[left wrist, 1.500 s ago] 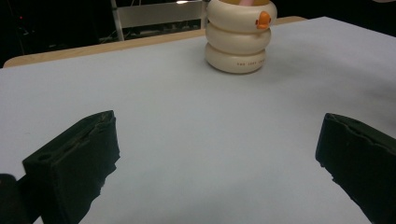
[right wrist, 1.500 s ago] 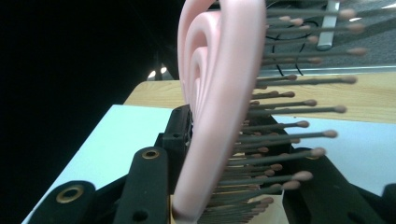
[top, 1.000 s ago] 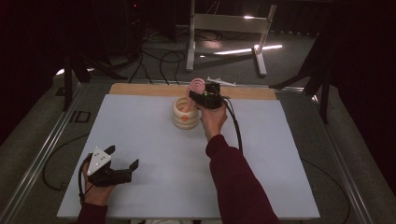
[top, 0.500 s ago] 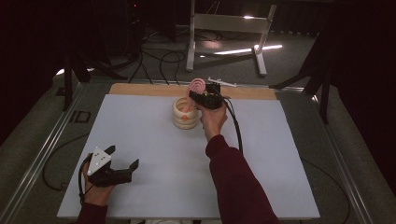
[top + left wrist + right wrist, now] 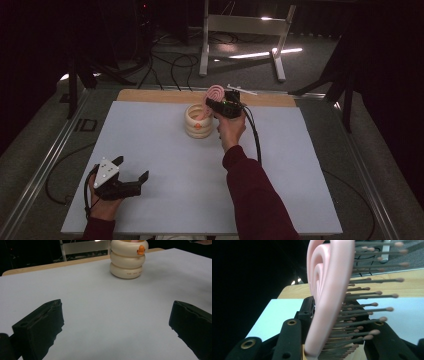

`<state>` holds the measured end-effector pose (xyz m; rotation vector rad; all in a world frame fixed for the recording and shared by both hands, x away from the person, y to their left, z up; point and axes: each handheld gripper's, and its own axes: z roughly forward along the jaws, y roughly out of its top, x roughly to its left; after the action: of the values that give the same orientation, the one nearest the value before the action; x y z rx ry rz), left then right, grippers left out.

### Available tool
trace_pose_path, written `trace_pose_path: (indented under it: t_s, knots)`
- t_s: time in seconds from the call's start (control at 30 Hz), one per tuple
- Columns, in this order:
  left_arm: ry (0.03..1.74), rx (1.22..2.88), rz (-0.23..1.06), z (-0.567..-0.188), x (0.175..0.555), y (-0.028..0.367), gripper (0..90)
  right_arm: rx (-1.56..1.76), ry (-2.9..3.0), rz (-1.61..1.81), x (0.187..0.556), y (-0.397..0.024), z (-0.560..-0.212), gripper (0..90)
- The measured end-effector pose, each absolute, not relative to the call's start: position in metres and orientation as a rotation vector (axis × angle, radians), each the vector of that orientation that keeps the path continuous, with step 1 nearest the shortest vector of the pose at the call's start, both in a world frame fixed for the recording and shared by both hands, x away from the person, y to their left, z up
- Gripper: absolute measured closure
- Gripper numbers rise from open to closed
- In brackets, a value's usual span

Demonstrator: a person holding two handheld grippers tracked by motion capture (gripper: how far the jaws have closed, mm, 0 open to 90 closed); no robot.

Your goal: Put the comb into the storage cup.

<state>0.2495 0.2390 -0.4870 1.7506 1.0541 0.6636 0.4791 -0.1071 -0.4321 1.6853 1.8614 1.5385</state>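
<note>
Pink spiral-backed bristle hairbrush (image 5: pixel 329 297) pinched by right hand-held gripper (image 5: pixel 223 105); left hand-held gripper (image 5: pixel 131 170) spread.

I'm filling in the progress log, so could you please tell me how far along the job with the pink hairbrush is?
Done: the right gripper is clamped on the pink hairbrush and holds it at the rim of the cream ringed holder, handle end down inside.
In hand: the brush is held upright there, bristles visible between the jaws in the right gripper view.
Left: opening the jaws and drawing back. The left gripper rests open near the table's front edge.
</note>
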Motion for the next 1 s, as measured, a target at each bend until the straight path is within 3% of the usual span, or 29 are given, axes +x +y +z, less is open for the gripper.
trace_pose_path:
  t_s: [0.7,1.0]
  knots:
    - [1.053,1.758,0.661,-0.4883,0.2501,0.2379,0.2,1.630,1.928,1.482,0.4785,-0.1144,-0.4326,55.3]
    - [1.052,1.762,0.661,-0.4888,0.2504,0.2372,0.2,1.571,1.965,1.432,0.4778,-0.1163,-0.4303,44.5]
